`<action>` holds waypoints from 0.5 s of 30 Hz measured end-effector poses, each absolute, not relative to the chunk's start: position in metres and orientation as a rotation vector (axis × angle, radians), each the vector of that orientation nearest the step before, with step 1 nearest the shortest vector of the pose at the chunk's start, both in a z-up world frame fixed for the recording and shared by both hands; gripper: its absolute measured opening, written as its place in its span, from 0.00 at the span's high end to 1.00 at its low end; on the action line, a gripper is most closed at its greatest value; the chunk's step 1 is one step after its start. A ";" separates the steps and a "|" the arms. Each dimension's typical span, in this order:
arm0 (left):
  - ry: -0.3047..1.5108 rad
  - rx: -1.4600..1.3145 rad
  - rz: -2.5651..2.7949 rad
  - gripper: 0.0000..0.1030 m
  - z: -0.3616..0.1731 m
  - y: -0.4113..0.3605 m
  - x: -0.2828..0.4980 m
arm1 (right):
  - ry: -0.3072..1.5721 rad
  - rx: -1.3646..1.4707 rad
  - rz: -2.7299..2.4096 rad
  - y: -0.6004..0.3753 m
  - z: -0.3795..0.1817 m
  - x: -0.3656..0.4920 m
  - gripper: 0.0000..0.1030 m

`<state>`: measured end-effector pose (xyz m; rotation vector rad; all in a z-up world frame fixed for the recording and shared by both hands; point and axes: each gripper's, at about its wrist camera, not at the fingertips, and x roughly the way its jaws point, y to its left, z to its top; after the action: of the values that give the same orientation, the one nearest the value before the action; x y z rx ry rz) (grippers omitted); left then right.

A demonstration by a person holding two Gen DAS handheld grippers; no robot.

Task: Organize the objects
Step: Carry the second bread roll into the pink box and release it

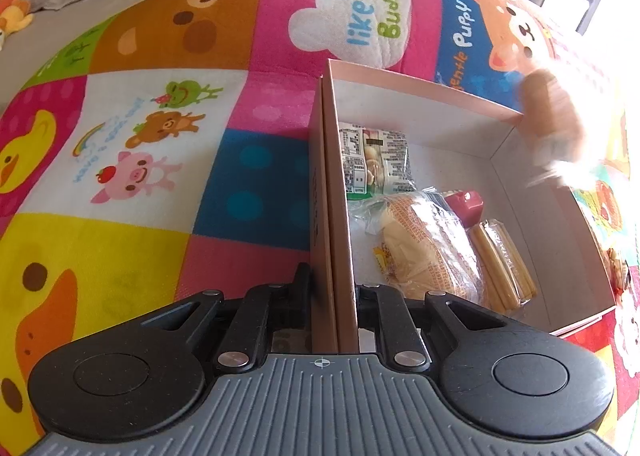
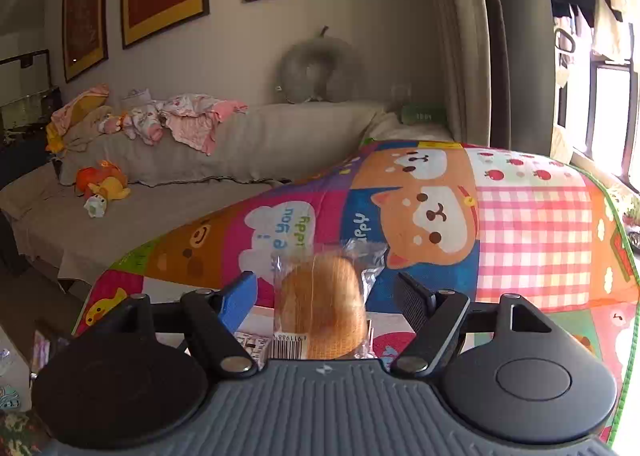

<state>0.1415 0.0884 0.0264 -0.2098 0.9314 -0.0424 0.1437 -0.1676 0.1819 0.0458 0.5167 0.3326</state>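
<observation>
box point(image 1: 420, 95): matt pink cardboard, plain white inside | play mat point(image 1: 160, 135): soft quilted cloth, bright print | bun wrapper point(image 2: 320, 308): clear glossy plastic film, crinkled | biscuit-stick pack point(image 1: 502, 260): shiny clear film | left gripper point(image 1: 332, 292): matt black plastic, metal pivot pins, ribbed grey body | sofa point(image 2: 160, 211): matt grey cloth

One pink box point(image 1: 420, 89) is sitting at 12 o'clock of the left view, holding one printed snack packet point(image 1: 374, 159), one wrapped bun point(image 1: 424, 248), one red item point(image 1: 466, 205) and one biscuit-stick pack point(image 1: 502, 264); a second wrapped bun point(image 2: 324, 304) is showing at 6 o'clock in the right view.
</observation>
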 end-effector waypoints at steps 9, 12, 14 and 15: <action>0.933 -0.203 -0.036 0.85 0.026 0.087 0.142 | 0.697 0.149 0.225 -0.230 0.113 0.159 0.29; 0.932 -0.203 -0.038 0.85 0.026 0.087 0.142 | 0.799 0.219 0.208 -0.234 0.082 0.176 0.41; 0.933 -0.203 -0.039 0.85 0.026 0.087 0.142 | 0.847 0.236 0.183 -0.232 0.061 0.184 0.48; 0.933 -0.203 -0.040 0.85 0.026 0.088 0.142 | 0.860 0.235 0.168 -0.229 0.052 0.187 0.48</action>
<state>0.1421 0.0875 0.0261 -0.2033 0.9328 -0.0399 0.1871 -0.2291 0.0518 0.2350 0.8603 0.1684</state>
